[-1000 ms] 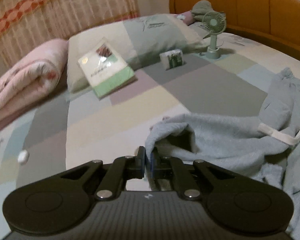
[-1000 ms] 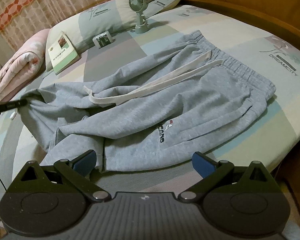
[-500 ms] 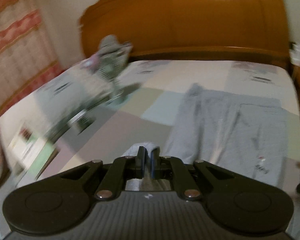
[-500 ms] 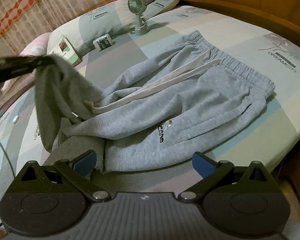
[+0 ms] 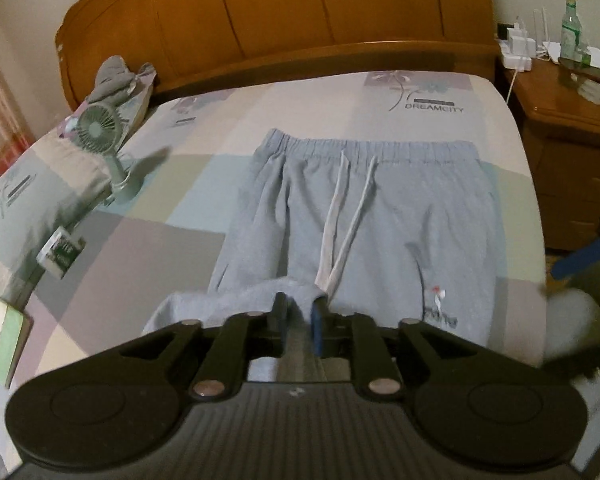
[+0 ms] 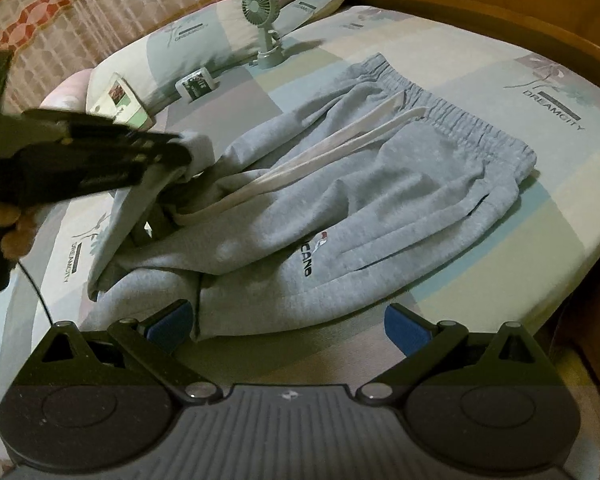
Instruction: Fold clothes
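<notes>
While its jaws have just been opening, the left hand-held gripper stands with a narrow gap between its fingers, and the folded-over hem of the grey sweatpants still lies in that gap; whether the pads press on the cloth I cannot tell. From the right wrist view this same gripper reaches in from the left, with the lifted trouser leg draped from its tip down onto the rest of the garment. A person's fingers show under its body, and a thin black cable hangs from there.

Just ahead of the left gripper the sweatpants lie flat on the bed, the waistband at the far end and two pale drawstrings running back toward the fingers. A small printed logo sits to the right of the fingertips.

The right hand-held gripper is wide open and holds nothing; its blue pads hover just short of the near edge of the sweatpants, one on each side.

Further left of the left gripper stand a small green fan, a little box and a book, beside a pillow. Beyond the bed rises a wooden headboard, and far right a nightstand carries a green bottle.
</notes>
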Demonstrator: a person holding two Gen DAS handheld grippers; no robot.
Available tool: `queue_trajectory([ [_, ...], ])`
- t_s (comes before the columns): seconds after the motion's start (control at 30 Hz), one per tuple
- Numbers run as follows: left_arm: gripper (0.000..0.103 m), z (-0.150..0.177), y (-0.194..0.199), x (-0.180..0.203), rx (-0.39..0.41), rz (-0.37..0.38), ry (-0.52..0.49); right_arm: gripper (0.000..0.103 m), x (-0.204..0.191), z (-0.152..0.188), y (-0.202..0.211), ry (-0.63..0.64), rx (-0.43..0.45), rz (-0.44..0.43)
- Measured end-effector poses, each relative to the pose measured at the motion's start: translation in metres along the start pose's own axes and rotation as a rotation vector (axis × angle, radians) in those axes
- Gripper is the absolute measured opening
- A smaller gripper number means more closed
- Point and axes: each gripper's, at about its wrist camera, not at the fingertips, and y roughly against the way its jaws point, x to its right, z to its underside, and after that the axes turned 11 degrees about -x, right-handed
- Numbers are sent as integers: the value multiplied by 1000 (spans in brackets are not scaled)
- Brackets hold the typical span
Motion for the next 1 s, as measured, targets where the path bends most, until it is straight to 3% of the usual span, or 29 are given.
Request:
queue_trajectory([
  [0.07, 47, 17, 14, -4, 19, -20, 18, 103, -1, -1, -2, 0, -5, -12],
  [0.1, 49, 26, 21, -5, 29, -42, 28, 103, -2, -1, -3, 1, -7, -16],
  [0.23, 54, 68, 34, -13, 7, -106, 100, 103, -7, -1, -7, 14, -19, -26],
  [0.5, 56, 148, 13, -17, -139, -189, 239, 103, -13, 3, -9, 33, -32, -26],
  [0.6, 56, 158, 5, -20, -134, -192, 266, 103, -15, 3, -10, 32, -34, -20],
  [0.87, 59, 148, -22, -23, -75, -235, 265, 103, -22, 4, -12, 40, -43, 12],
  [1.0, 59, 146, -26, -31, -37, -239, 343, 103, -25, 3, -15, 40, -53, 27],
])
